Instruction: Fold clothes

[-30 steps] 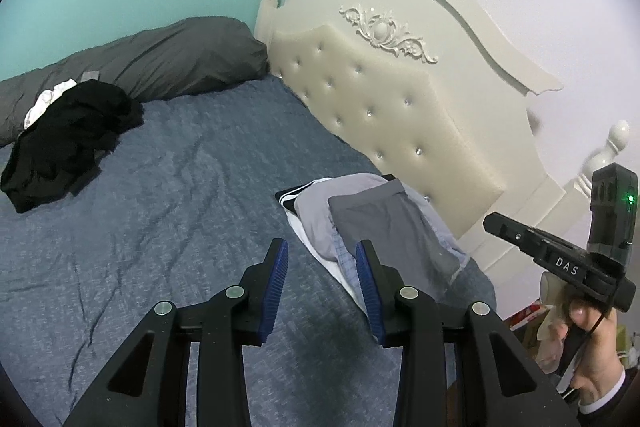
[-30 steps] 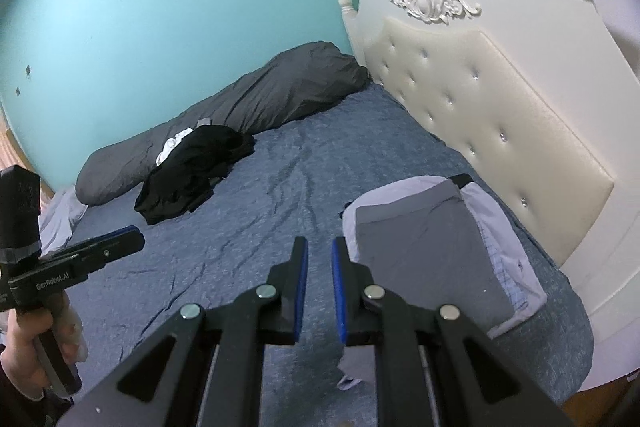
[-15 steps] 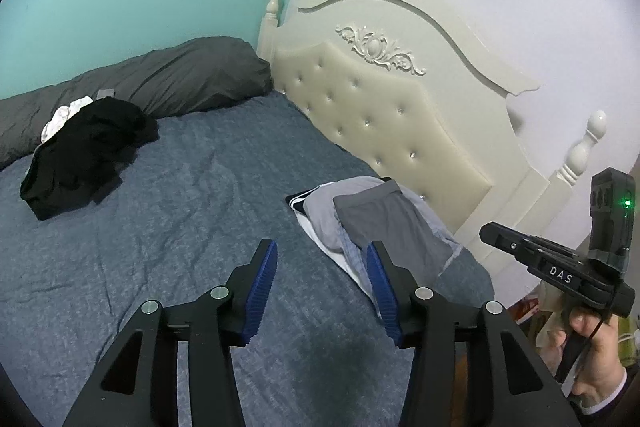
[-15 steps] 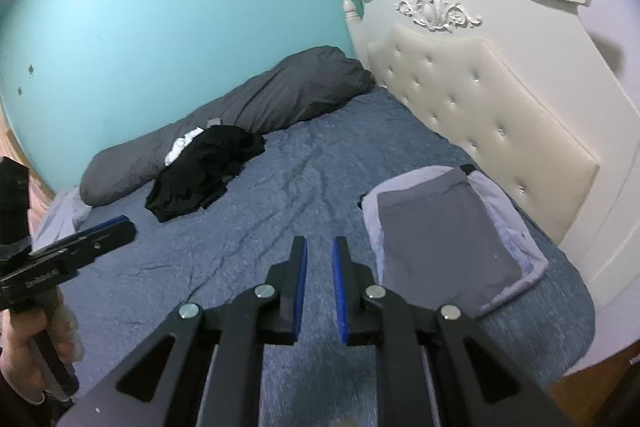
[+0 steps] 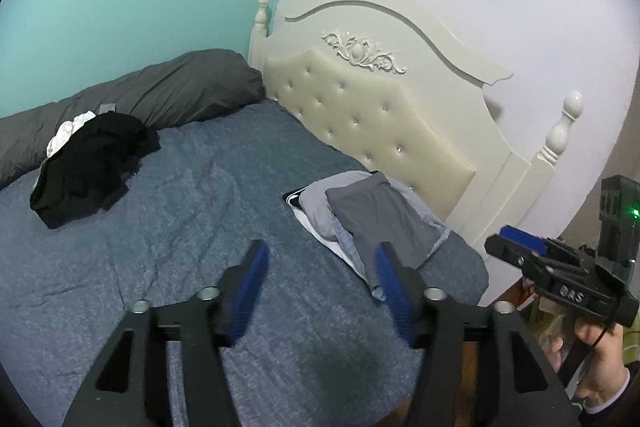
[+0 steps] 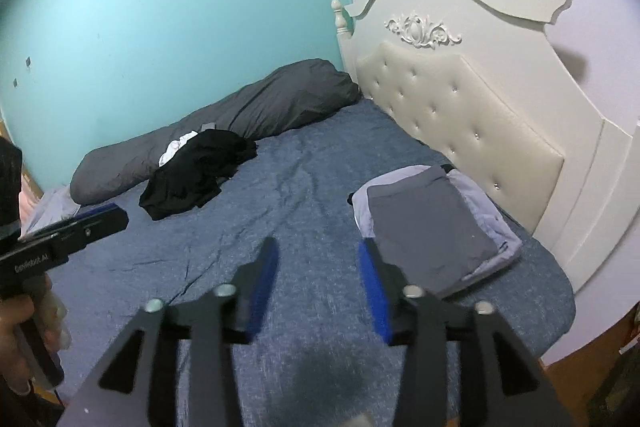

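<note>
- Left wrist view: we see our left claw (image 5: 320, 279) held above the bed (image 5: 192, 227), its blue-padded fingers (image 5: 252, 287) spread wide with nothing between them.
- Just past the right finger lies the folded stack (image 5: 372, 223) of clothes: a dark grey piece on top, pale blue and lilac pieces beneath, and a white piece with a black edge at the bottom.
- The stack sits on the blue bedspread near the cream headboard (image 5: 380, 119), close to the bed's corner.
- A black heap (image 5: 88, 171) of unfolded clothes lies well apart from the stack, at the far side of the bed, with a bit of white cloth (image 5: 68, 131) showing at its top.
- The heap rests against a long grey pillow (image 5: 168, 95) that runs along the teal wall.
- At the right edge we see the right claw (image 5: 520, 247) from the side, held by a hand (image 5: 600, 367) with a dark sleeve.
- Right wrist view: our right claw (image 6: 318, 281) also hangs above the bedspread, fingers (image 6: 262, 291) wide apart and empty.
- No box or basket appears in either view; the clothes lie straight on the bed.
- From here the folded stack (image 6: 432, 223) lies just beyond the right finger, flat and squared, beside the headboard (image 6: 460, 115).
- The left claw (image 6: 100, 223) shows at the left edge, gripped by a hand (image 6: 16, 339).
</note>
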The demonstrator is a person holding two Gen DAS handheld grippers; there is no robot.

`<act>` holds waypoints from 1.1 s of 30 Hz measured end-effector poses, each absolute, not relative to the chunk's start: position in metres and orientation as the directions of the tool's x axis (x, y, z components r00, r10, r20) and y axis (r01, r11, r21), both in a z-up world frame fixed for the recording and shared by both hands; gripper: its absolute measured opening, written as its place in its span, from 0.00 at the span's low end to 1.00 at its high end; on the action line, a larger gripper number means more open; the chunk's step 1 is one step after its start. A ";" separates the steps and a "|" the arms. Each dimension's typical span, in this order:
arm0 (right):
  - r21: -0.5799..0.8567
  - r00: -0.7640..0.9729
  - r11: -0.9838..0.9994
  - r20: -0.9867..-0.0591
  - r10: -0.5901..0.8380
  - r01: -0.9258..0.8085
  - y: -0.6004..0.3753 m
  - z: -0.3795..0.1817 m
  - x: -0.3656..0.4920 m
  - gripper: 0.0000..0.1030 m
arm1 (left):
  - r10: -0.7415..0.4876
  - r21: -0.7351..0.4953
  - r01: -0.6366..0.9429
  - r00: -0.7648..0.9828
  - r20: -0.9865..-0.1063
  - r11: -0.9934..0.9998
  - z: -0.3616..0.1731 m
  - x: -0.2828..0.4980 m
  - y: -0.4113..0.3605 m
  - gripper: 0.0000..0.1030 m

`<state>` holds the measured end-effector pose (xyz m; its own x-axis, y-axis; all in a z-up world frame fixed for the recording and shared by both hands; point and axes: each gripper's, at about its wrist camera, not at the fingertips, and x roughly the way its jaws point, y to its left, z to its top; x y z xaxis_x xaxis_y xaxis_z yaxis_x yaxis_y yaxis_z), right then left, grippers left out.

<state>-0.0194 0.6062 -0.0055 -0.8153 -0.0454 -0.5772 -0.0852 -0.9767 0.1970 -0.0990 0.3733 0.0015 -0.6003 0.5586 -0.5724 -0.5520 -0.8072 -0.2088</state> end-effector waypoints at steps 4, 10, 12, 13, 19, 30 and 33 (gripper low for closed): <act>0.208 -0.820 -0.974 -0.571 -0.042 -0.095 0.599 -0.007 -0.002 0.63 | 0.556 -0.190 -0.558 -0.613 -0.561 -0.808 0.005 -0.083 0.368 0.69; 0.222 -0.827 -0.969 -0.562 -0.036 -0.109 0.590 -0.009 0.024 0.78 | 0.562 -0.184 -0.566 -0.618 -0.550 -0.803 0.005 -0.064 0.359 0.74; 0.215 -0.827 -0.970 -0.561 -0.026 -0.115 0.589 -0.011 0.031 0.80 | 0.563 -0.181 -0.570 -0.615 -0.553 -0.801 0.004 -0.060 0.358 0.75; 0.212 -0.828 -0.970 -0.561 -0.022 -0.118 0.588 -0.011 0.034 0.81 | 0.563 -0.181 -0.571 -0.614 -0.554 -0.800 0.003 -0.058 0.358 0.75; 0.214 -0.831 -0.969 -0.556 -0.014 -0.126 0.581 -0.014 0.052 0.86 | 0.568 -0.179 -0.577 -0.617 -0.544 -0.797 0.001 -0.046 0.353 0.90; 0.214 -0.832 -0.966 -0.555 0.000 -0.143 0.575 -0.018 0.073 0.87 | 0.555 -0.151 -0.570 -0.646 -0.524 -0.807 0.000 -0.025 0.344 1.00; 0.208 -0.833 -0.968 -0.553 0.004 -0.142 0.572 -0.019 0.078 0.87 | 0.554 -0.147 -0.573 -0.645 -0.527 -0.806 -0.003 -0.021 0.343 1.00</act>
